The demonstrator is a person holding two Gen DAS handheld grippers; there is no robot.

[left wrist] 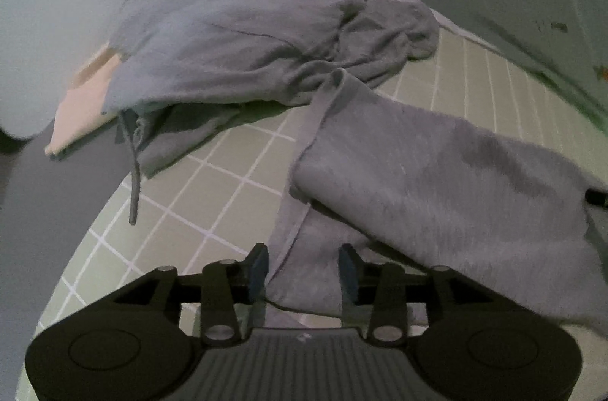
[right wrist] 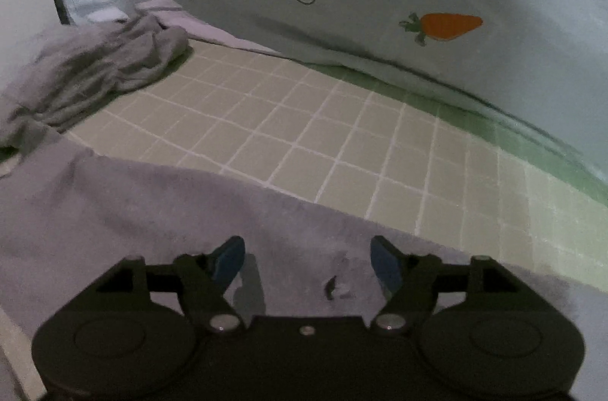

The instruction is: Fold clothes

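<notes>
A grey hooded sweatshirt (left wrist: 247,48) lies crumpled on a green checked sheet (left wrist: 212,188), its drawstring (left wrist: 133,180) trailing toward me. One folded grey part (left wrist: 437,196) stretches to the right. My left gripper (left wrist: 303,268) is open, its blue-padded fingers either side of a strip of grey cloth. In the right wrist view the same grey garment (right wrist: 114,203) covers the near surface, with its bunched part (right wrist: 95,70) at the far left. My right gripper (right wrist: 307,262) hovers open just above the cloth, holding nothing.
A pale blanket or pillow with a carrot print (right wrist: 444,26) rises along the back edge. A beige flat item (left wrist: 81,97) pokes out under the sweatshirt at left. Bare checked sheet (right wrist: 323,135) lies ahead of the right gripper.
</notes>
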